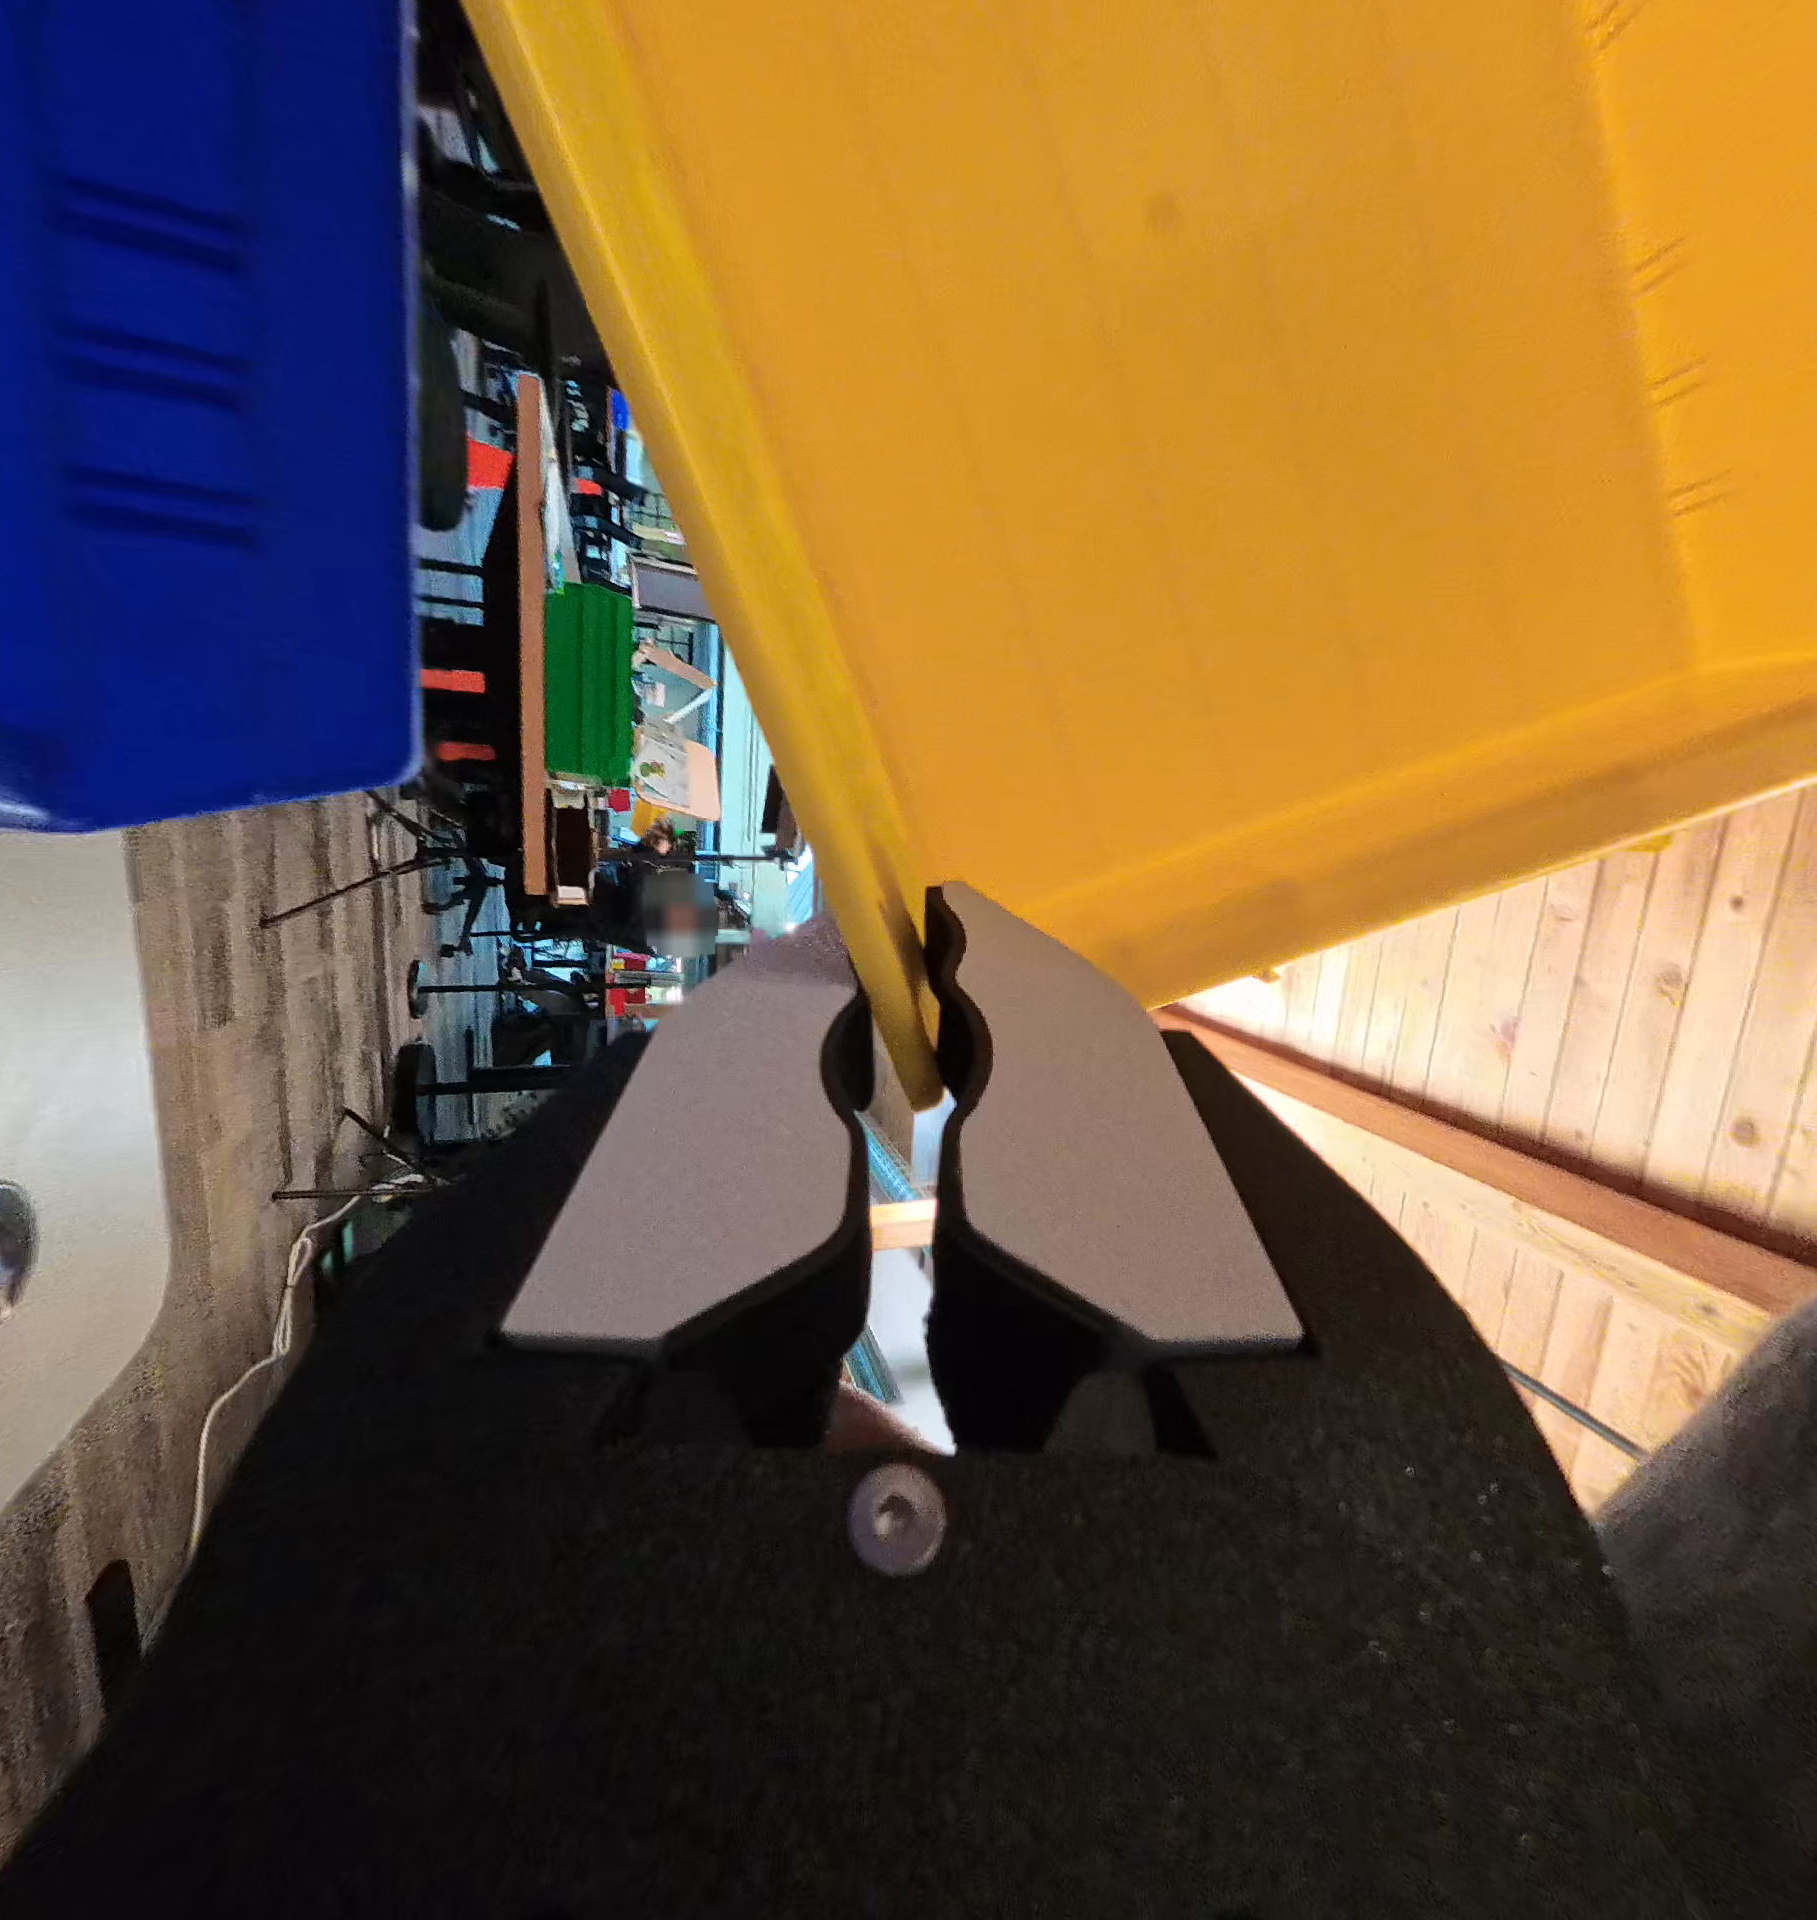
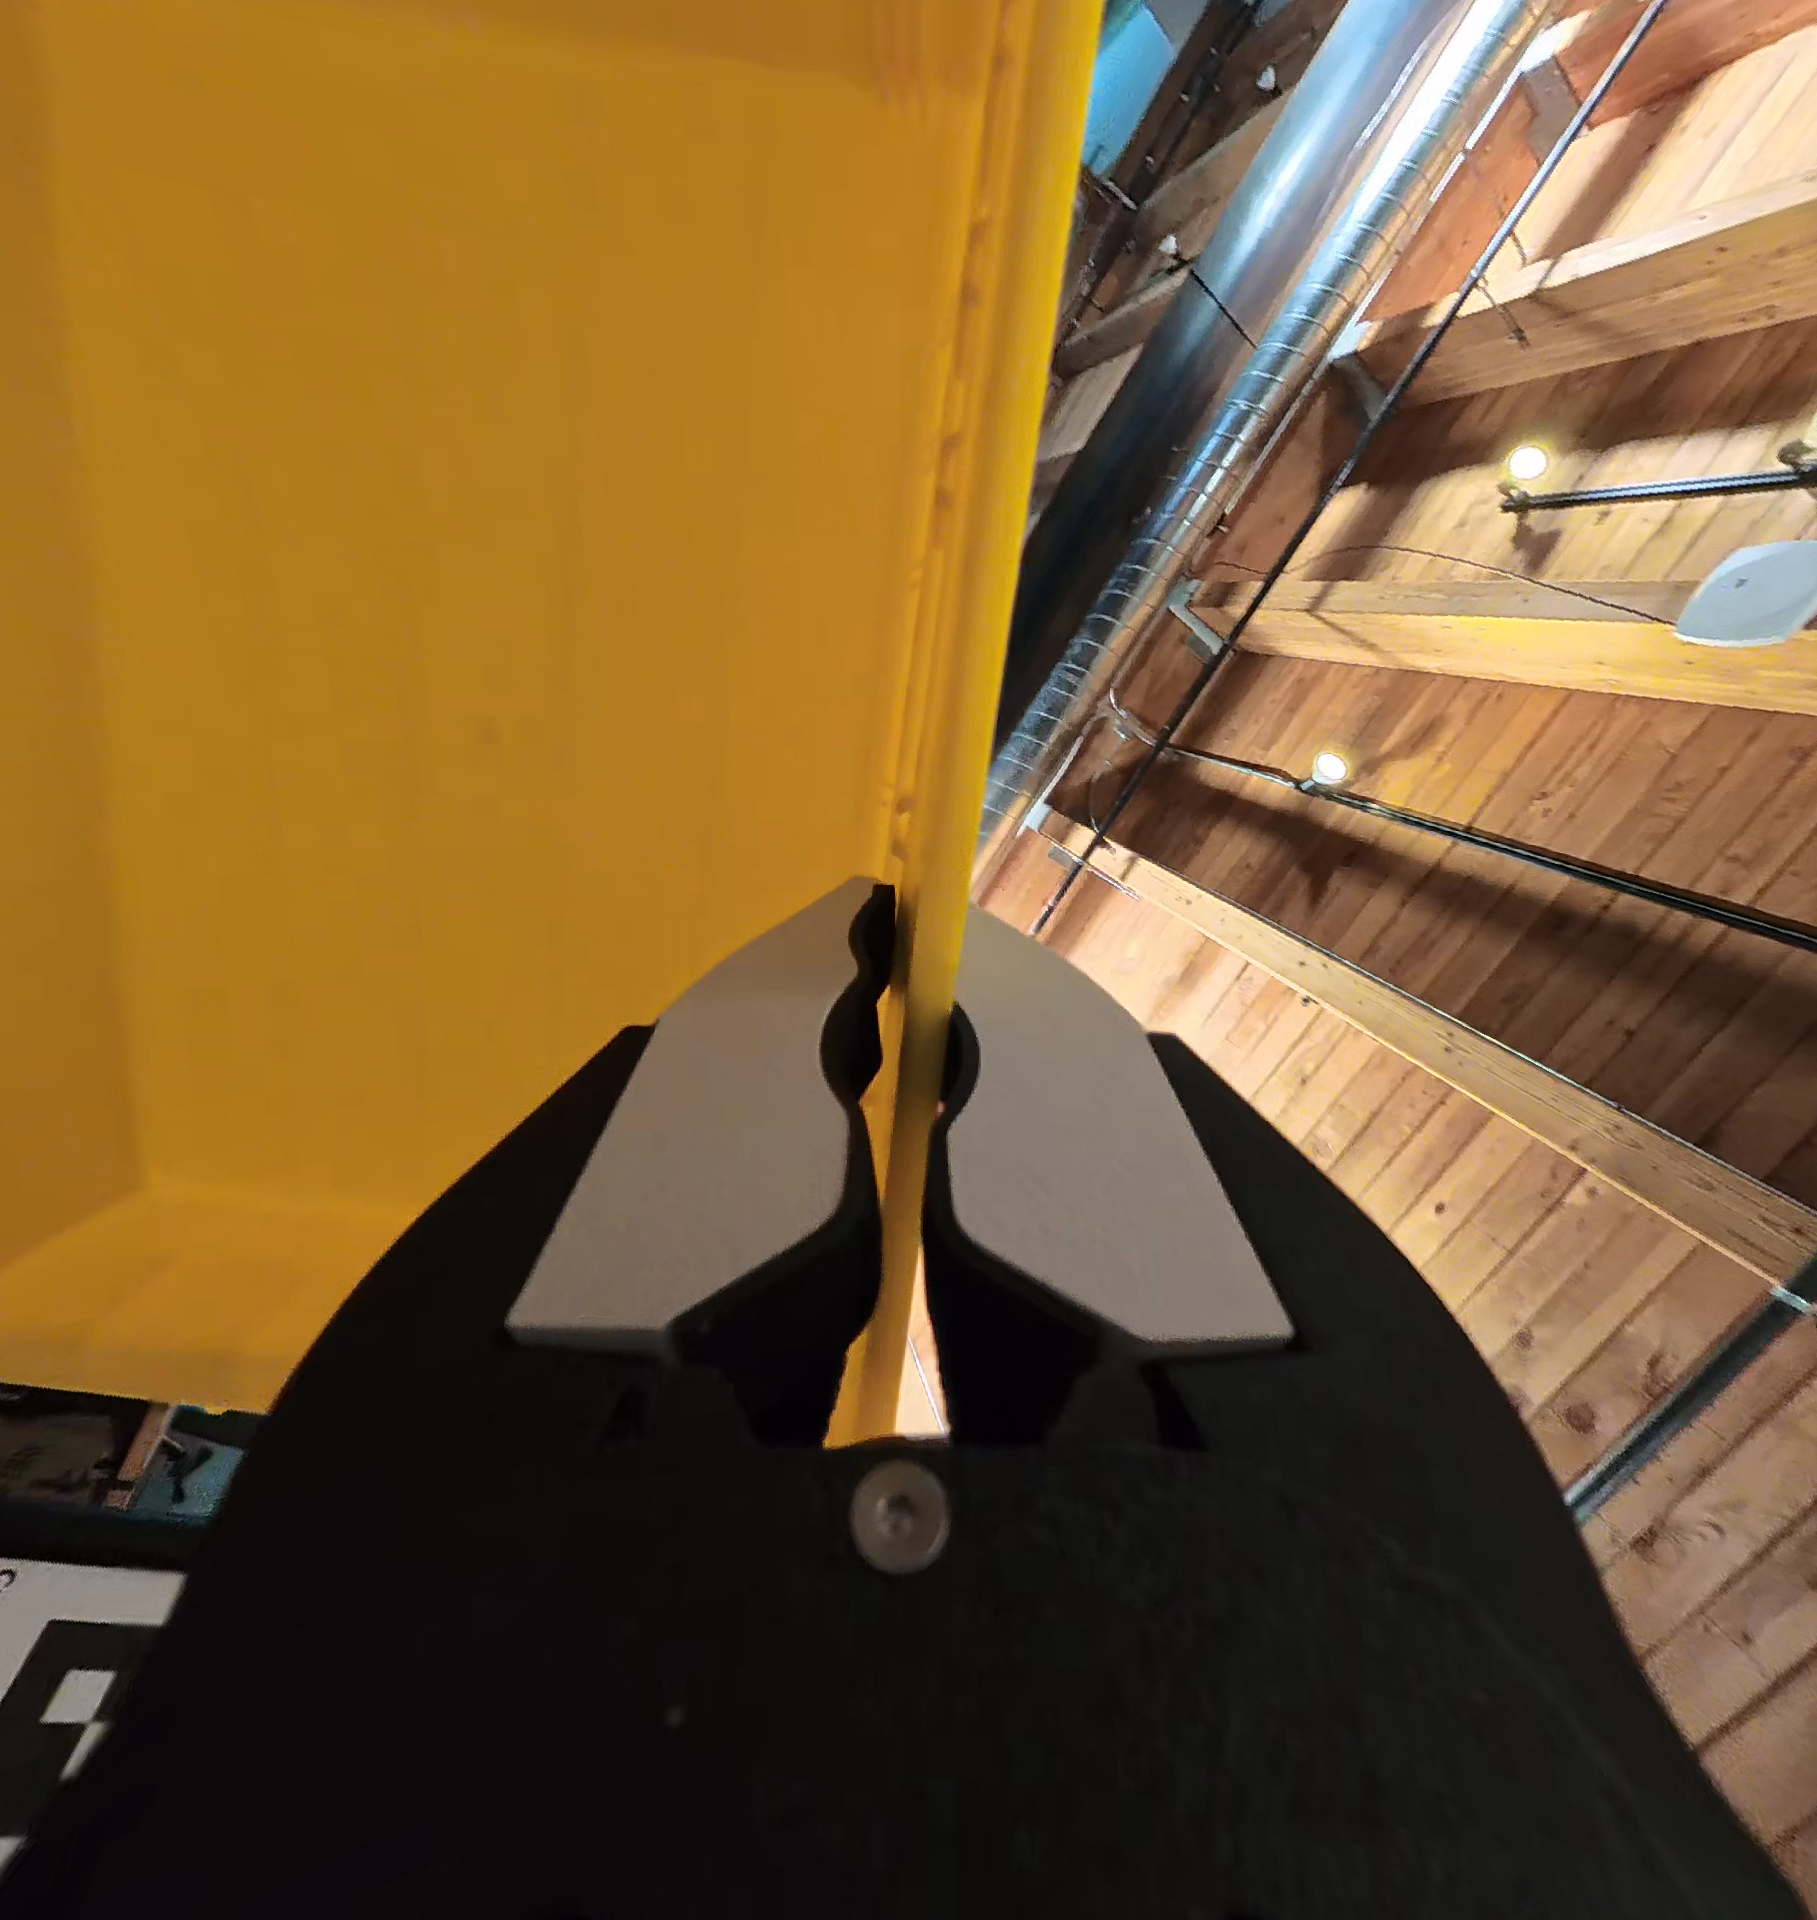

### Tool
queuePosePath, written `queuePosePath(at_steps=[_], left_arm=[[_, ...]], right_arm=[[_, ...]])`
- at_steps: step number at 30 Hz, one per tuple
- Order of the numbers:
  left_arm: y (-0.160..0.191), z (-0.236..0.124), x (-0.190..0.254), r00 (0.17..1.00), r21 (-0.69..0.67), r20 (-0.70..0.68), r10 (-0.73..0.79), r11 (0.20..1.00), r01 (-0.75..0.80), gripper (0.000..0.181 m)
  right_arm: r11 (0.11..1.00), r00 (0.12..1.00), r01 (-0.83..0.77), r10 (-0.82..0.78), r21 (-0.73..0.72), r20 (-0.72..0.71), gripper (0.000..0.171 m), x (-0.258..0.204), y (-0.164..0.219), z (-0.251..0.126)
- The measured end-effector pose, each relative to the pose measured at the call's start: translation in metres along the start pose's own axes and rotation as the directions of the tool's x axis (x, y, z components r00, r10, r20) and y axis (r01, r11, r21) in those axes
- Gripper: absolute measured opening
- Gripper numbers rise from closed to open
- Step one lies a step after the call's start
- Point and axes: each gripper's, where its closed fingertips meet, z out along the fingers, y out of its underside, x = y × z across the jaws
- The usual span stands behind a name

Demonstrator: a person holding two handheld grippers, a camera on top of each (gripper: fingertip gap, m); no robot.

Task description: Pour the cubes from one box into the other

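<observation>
Left gripper [image 1: 909,997]: clamped on thin rim of smooth yellow plastic box [image 1: 1195,416].
Right gripper [image 2: 909,977]: clamped on opposite rim.
Blue box [image 1: 177,416]: ribbed plastic, beside it.

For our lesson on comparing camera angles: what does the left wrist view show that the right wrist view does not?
Only the left wrist view shows the blue box and a carpeted room with desks. Only the right wrist view shows a metal duct, ceiling lights and a printed card. Both show the empty yellow box, each gripper, left and right, shut on its rim.
</observation>
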Motion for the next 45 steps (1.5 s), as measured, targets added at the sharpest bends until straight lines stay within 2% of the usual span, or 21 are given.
queuePosePath(at_steps=[4,7,11,15,19,21,23,26,28,31,33,36,38,41,43,45], left_arm=[[0.009,0.005,0.012,1.0,-0.035,-0.02,0.01,0.999,-0.011,0.007],[0.009,0.0,0.012,0.998,-0.049,0.003,0.056,0.997,-0.056,0.007],[-0.003,-0.013,0.009,0.98,-0.051,0.102,0.173,0.984,-0.168,0.005],[-0.003,-0.017,0.024,0.935,-0.088,0.146,0.325,0.945,-0.315,0.005],[0.006,-0.023,0.049,0.857,-0.157,0.148,0.494,0.867,-0.473,0.006],[-0.006,-0.041,0.062,0.771,-0.16,0.197,0.606,0.795,-0.585,0.006],[-0.03,-0.068,0.077,0.648,-0.154,0.262,0.715,0.694,-0.703,0.005],[-0.076,-0.13,0.106,0.43,-0.157,0.395,0.812,0.521,-0.839,0.005],[-0.112,-0.184,0.128,0.259,-0.172,0.517,0.816,0.396,-0.902,0.005],[-0.167,-0.285,0.163,-0.038,-0.261,0.689,0.724,0.199,-0.945,0.004],[-0.199,-0.361,0.18,-0.196,-0.341,0.774,0.603,0.136,-0.93,0.004],[-0.236,-0.472,0.191,-0.35,-0.445,0.833,0.428,0.143,-0.884,0.003],[-0.258,-0.533,0.193,-0.39,-0.467,0.852,0.35,0.169,-0.868,0.003],[-0.291,-0.601,0.179,-0.351,-0.432,0.885,0.304,0.258,-0.865,0.002],[-0.312,-0.631,0.164,-0.347,-0.438,0.885,0.31,0.307,-0.845,0.002],[-0.326,-0.651,0.157,-0.329,-0.422,0.893,0.306,0.319,-0.849,0.002]], right_arm=[[1.0,1.0,-0.002,0.002,-0.022,-0.003,0.002,0.007,0.013,0.004],[0.999,0.998,-0.036,0.037,-0.012,0.049,0.003,0.008,0.024,0.01],[0.984,0.966,-0.172,0.16,0.04,0.205,0.003,0.007,0.049,0.023],[0.943,0.906,-0.328,0.297,0.058,0.303,0.003,0.012,0.09,0.033],[0.869,0.82,-0.489,0.428,0.077,0.38,0.003,0.02,0.134,0.037],[0.783,0.731,-0.613,0.511,0.105,0.453,0.004,0.021,0.149,0.027],[0.674,0.624,-0.727,0.569,0.132,0.536,0.004,0.022,0.154,0.009],[0.478,0.462,-0.859,0.57,0.183,0.68,0.004,0.027,0.135,-0.034],[0.324,0.352,-0.924,0.51,0.204,0.785,0.004,0.033,0.104,-0.074],[0.129,0.183,-0.98,0.314,0.149,0.932,0.004,0.037,0.039,-0.157],[0.087,0.097,-0.992,0.13,0.086,0.987,0.004,0.032,-0.012,-0.228],[0.143,0.004,-0.99,-0.113,0.02,0.994,0.004,0.011,-0.088,-0.342],[0.237,-0.054,-0.972,-0.208,-0.003,0.977,0.004,-0.011,-0.129,-0.41],[0.374,-0.111,-0.927,-0.256,-0.007,0.96,0.004,-0.043,-0.171,-0.483],[0.443,-0.128,-0.896,-0.246,-0.006,0.961,0.005,-0.056,-0.191,-0.511],[0.494,-0.147,-0.87,-0.239,-0.011,0.96,0.005,-0.065,-0.206,-0.531]])
